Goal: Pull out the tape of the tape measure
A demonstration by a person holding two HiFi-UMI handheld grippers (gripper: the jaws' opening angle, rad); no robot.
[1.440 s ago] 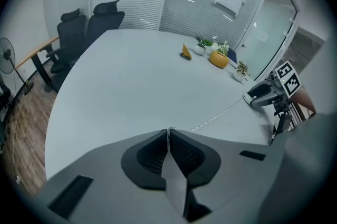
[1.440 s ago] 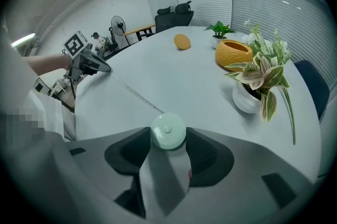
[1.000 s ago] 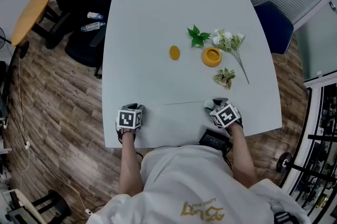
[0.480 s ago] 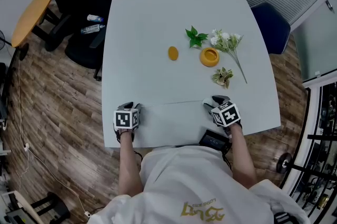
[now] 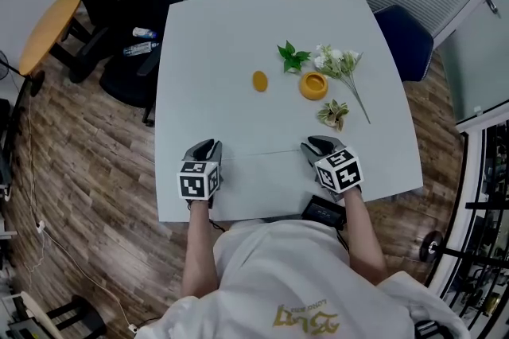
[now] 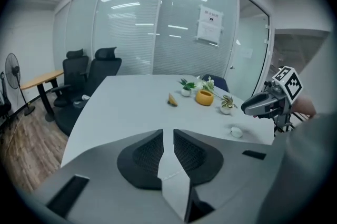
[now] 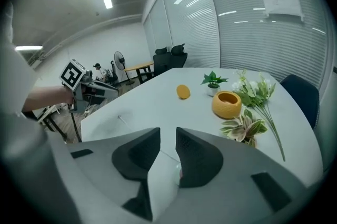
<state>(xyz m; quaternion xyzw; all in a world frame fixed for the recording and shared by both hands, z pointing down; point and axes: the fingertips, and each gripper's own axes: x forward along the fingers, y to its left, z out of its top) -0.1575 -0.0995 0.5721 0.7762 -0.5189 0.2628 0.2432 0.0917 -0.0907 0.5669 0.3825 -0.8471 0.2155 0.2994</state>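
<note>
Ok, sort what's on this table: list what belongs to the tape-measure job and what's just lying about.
For the job:
small white tape measure case
pulled-out tape

Just lying about:
yellow pot
orange oval piece
green sprig
white flowers
variegated leaves
</note>
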